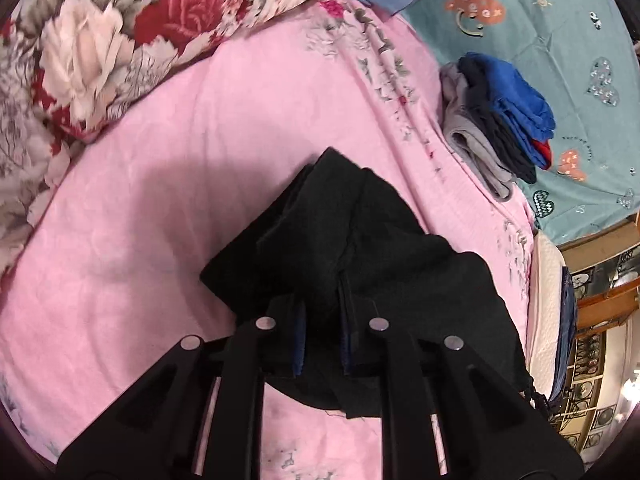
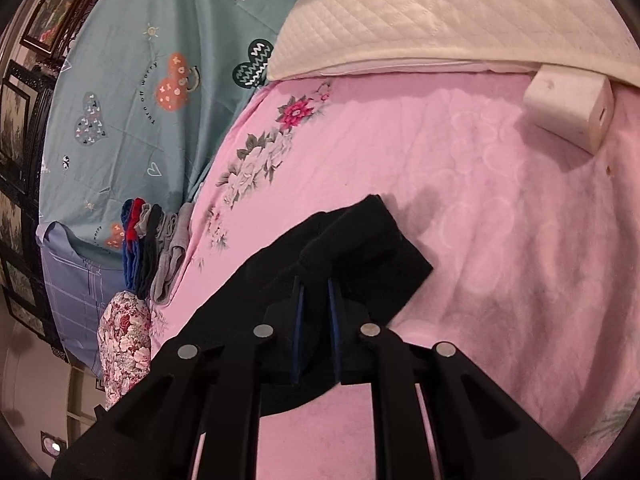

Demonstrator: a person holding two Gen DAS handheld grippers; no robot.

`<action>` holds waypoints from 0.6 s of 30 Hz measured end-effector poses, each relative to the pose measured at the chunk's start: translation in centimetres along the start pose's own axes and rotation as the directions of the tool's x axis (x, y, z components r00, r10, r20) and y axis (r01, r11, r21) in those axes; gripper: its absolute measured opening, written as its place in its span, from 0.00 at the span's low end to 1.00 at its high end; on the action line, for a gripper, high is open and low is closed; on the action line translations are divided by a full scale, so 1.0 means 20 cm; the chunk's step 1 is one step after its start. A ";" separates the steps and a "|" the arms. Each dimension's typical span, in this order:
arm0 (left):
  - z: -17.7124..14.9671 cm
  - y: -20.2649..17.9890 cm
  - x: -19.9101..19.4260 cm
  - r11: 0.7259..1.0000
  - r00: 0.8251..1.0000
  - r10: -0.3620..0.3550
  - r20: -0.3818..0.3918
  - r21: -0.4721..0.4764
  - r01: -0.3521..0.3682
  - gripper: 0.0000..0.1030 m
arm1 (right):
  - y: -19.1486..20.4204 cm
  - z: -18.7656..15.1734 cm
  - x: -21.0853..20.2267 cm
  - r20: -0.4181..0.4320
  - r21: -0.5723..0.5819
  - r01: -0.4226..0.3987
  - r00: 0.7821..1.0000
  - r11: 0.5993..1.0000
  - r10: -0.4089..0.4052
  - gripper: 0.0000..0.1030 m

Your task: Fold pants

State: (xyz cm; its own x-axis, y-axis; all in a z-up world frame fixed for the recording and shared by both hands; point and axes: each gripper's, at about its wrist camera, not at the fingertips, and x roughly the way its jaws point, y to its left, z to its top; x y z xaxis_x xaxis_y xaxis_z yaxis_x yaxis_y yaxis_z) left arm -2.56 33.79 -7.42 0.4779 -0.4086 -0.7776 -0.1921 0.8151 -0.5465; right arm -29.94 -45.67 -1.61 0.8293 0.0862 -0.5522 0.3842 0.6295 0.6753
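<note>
Black pants [image 1: 352, 240] lie bunched on the pink sheet [image 1: 160, 220] of the bed, gripped by both tools. The left gripper [image 1: 322, 312] has its two fingers closed down on a thick fold of the dark cloth, blue pads pressing it from either side, with the rest of the garment spreading ahead of it and off to the right toward the bed's edge. The right gripper [image 2: 316, 300] likewise pinches a fold of the pants [image 2: 360, 248] between nearly closed fingers; a blunt end of the fabric pokes out beyond the tips onto the sheet [image 2: 500, 240]. Near the sheet's far edge, where a teal heart-print cover [image 1: 560, 40] begins, sits a stack of folded clothes [image 1: 496, 120] in grey, black, blue and red. A rose-patterned quilt [image 1: 100, 40] is heaped along the left side. A small white box [image 2: 568, 116] rests just below a quilted white pad [image 2: 440, 12]
</note>
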 end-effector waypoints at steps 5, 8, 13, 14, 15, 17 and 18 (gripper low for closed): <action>0.01 -0.07 -0.15 0.997 0.993 -0.073 0.095 0.035 0.070 0.12 | 0.12 0.03 -0.12 0.054 -0.043 -0.055 0.997 0.998 0.058 0.10; 0.02 -0.14 -0.25 0.994 0.988 -0.087 0.129 0.083 0.077 0.12 | 0.20 0.03 -0.20 0.074 -0.075 -0.097 0.992 0.992 0.103 0.10; 0.05 -0.05 -0.21 0.998 0.996 -0.024 0.092 0.063 0.019 0.12 | 0.13 -0.02 -0.17 0.020 -0.067 -0.036 0.999 0.997 0.038 0.09; 0.04 -0.02 -0.18 0.998 0.997 -0.003 0.075 0.067 -0.002 0.12 | 0.09 -0.05 -0.13 -0.017 -0.071 0.024 1.000 0.997 -0.025 0.10; 0.03 0.02 -0.11 0.997 0.998 0.040 0.045 0.061 -0.043 0.12 | 0.05 -0.07 -0.09 -0.068 -0.061 0.060 0.996 0.996 -0.064 0.14; 0.00 0.10 0.04 0.992 0.993 0.115 -0.038 0.063 -0.113 0.18 | -0.02 -0.09 -0.04 -0.168 -0.031 0.102 0.980 0.994 -0.106 0.17; -0.01 0.13 0.08 0.991 0.991 0.121 -0.057 0.056 -0.118 0.18 | -0.03 -0.09 -0.05 -0.163 -0.028 0.106 0.981 0.994 -0.110 0.24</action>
State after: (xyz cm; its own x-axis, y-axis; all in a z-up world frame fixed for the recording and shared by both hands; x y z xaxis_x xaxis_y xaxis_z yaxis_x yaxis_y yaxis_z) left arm -2.40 35.19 -10.16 0.4013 -0.3299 -0.8545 -0.1991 0.8792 -0.4329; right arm -31.74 -44.74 -2.21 0.7050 0.1412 -0.6950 0.4588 0.6565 0.5987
